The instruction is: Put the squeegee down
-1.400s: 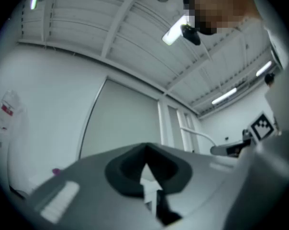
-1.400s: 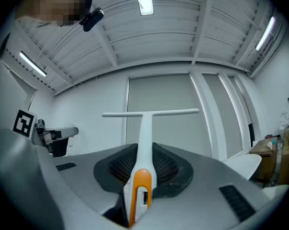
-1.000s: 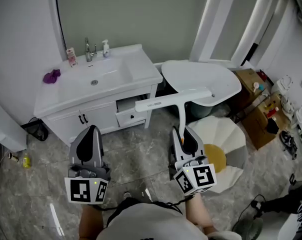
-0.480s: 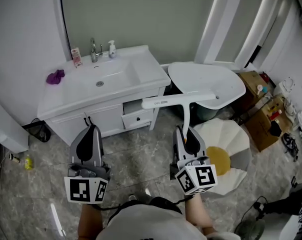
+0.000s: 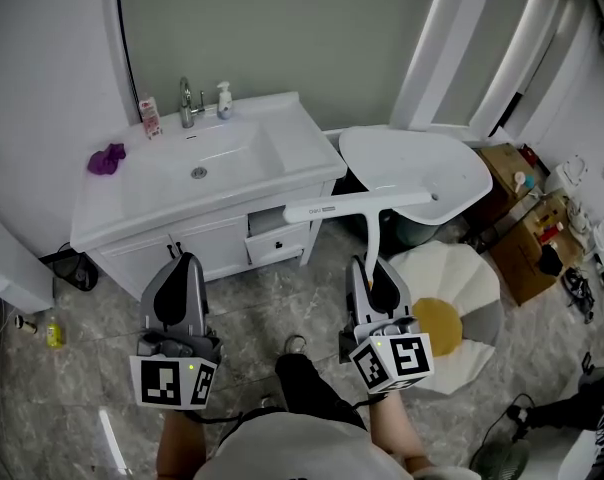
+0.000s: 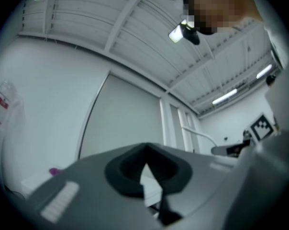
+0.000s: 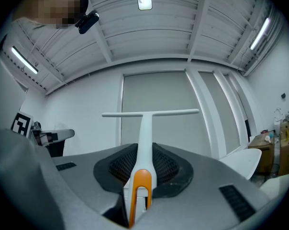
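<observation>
The white squeegee (image 5: 357, 206) has a long blade and a slim handle with an orange end (image 7: 140, 178). My right gripper (image 5: 374, 268) is shut on that handle and holds the blade level in the air, in front of the white vanity (image 5: 302, 148). In the right gripper view the squeegee (image 7: 147, 123) stands upright out of the right gripper (image 7: 143, 164), against the wall. My left gripper (image 5: 185, 266) hangs to the left, below the vanity's cupboard doors, shut with nothing in it. In its own view the left gripper (image 6: 145, 169) shows only a thin seam.
The vanity carries a faucet (image 5: 187, 101), a soap bottle (image 5: 223, 98) and a purple cloth (image 5: 106, 158). A white oval panel (image 5: 417, 163) leans at the right. Below it is a white fan-shaped object (image 5: 467, 288). Cardboard boxes (image 5: 522, 258) stand far right. My leg (image 5: 307, 383) shows between the grippers.
Both grippers have come a little nearer the vanity, the squeegee still held. A dark-trousered leg has stepped into view between the grippers.
</observation>
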Demonstrator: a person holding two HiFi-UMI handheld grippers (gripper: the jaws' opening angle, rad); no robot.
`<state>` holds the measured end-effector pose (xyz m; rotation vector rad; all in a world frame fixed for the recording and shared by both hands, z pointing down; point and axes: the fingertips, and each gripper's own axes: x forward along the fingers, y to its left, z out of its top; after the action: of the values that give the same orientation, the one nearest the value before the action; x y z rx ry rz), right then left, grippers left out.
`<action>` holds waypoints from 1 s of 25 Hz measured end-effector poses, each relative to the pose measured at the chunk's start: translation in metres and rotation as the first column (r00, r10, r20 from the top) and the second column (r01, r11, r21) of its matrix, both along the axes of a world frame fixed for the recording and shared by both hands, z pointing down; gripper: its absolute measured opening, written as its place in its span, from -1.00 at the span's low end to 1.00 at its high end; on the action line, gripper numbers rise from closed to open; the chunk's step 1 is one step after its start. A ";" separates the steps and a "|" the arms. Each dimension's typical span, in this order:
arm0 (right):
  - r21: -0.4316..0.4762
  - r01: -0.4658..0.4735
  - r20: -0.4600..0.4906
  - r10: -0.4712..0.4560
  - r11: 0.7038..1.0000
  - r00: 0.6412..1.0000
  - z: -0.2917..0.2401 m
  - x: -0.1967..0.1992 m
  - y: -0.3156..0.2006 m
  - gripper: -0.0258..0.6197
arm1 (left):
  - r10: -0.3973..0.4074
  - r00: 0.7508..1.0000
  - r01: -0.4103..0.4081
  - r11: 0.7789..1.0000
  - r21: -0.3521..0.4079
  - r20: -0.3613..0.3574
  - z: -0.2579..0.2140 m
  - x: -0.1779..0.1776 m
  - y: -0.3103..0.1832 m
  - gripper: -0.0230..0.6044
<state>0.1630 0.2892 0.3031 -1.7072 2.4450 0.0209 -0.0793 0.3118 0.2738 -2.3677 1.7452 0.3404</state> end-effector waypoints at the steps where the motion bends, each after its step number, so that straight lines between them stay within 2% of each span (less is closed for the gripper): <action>1: -0.003 -0.001 0.001 0.001 1.000 1.000 0.002 0.000 -0.007 -0.64 | -0.003 1.000 0.003 1.000 -0.002 0.002 0.002 -0.001 -0.006 -0.90; 12: 0.001 0.033 0.011 -0.033 0.999 0.999 -0.001 -0.008 -0.123 -0.64 | -0.059 0.998 0.059 0.998 0.011 -0.004 -0.005 -0.014 -0.106 -0.90; 25: -0.007 0.117 -0.006 -0.117 0.993 0.993 -0.006 -0.003 -0.264 -0.64 | -0.132 0.991 0.132 0.991 0.012 -0.022 -0.010 -0.002 -0.230 -0.90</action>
<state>0.1602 0.0250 0.2972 -1.5656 2.5476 0.0046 -0.0814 0.0820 0.2635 -2.2332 1.8910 0.3579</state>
